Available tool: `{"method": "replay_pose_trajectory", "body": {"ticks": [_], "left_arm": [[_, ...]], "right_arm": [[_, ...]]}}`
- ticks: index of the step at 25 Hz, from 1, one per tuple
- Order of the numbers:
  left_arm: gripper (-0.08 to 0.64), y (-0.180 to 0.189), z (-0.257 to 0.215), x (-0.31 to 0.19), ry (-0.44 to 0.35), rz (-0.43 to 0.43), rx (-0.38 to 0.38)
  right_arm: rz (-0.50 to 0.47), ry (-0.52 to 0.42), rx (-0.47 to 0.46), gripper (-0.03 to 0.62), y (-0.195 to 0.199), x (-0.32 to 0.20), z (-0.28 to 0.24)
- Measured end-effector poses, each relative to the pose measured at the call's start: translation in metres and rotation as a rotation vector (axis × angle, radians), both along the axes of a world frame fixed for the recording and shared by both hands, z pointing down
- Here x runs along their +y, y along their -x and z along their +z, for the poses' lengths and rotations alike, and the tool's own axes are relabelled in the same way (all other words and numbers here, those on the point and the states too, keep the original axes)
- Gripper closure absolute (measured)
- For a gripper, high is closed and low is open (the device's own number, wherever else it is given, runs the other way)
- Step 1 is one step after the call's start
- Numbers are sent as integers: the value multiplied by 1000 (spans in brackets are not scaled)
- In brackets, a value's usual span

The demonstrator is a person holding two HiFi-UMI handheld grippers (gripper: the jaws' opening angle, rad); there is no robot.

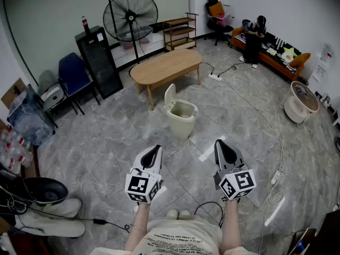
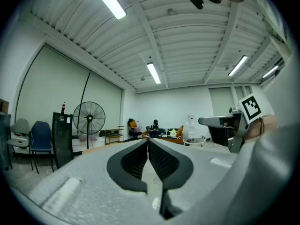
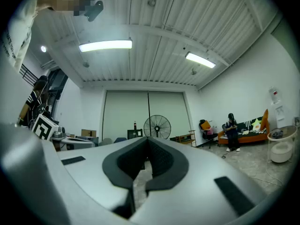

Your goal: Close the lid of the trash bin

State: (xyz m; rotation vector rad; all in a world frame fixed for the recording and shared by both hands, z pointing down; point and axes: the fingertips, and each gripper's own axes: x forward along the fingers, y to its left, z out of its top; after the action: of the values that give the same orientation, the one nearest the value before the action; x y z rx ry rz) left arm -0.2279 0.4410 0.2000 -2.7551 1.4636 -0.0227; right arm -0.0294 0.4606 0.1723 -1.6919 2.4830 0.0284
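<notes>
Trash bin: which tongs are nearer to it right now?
Left, narrowly. In the head view the left tongs sit below and just left of the trash bin, whose lid stands open; the right tongs sit below and farther out to its right. Neither touches it.

Grey marbled tile floor (image 1: 106, 137). Standing directly on it: beige trash bin (image 1: 181, 116), lid raised, near centre; oval wooden table (image 1: 166, 66) just behind it; pedestal fan (image 1: 130, 16) further back; white power strip (image 1: 215, 77) with trailing cable, right of the table.
</notes>
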Motion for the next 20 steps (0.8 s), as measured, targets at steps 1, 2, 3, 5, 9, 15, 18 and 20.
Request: {"method": "replay_pose_trajectory", "body": {"ticks": [1, 2, 3, 5, 9, 15, 18, 20], "left_arm": [[535, -1, 1, 1, 7, 5, 0], [535, -2, 3, 2, 13, 9, -1], [535, -4, 3, 3, 17, 12, -3], [535, -7, 3, 3, 15, 15, -5], [535, -13, 0, 0, -7, 13, 3], [535, -28, 4, -8, -2, 3, 20], [534, -33, 3, -10, -18, 5, 20], [534, -35, 4, -13, -25, 0, 26]], "right_arm": [[-3, 1, 0, 588, 0, 1, 1], [-5, 2, 0, 588, 0, 1, 1], [-6, 3, -2, 588, -1, 2, 2], [-4, 2, -7, 588, -4, 2, 2], [-5, -2, -19, 588, -11, -3, 2], [-22, -2, -33, 588, -23, -10, 6], [-29, 5, -39, 588, -28, -14, 10], [-37, 10, -40, 588, -29, -18, 15]]}}
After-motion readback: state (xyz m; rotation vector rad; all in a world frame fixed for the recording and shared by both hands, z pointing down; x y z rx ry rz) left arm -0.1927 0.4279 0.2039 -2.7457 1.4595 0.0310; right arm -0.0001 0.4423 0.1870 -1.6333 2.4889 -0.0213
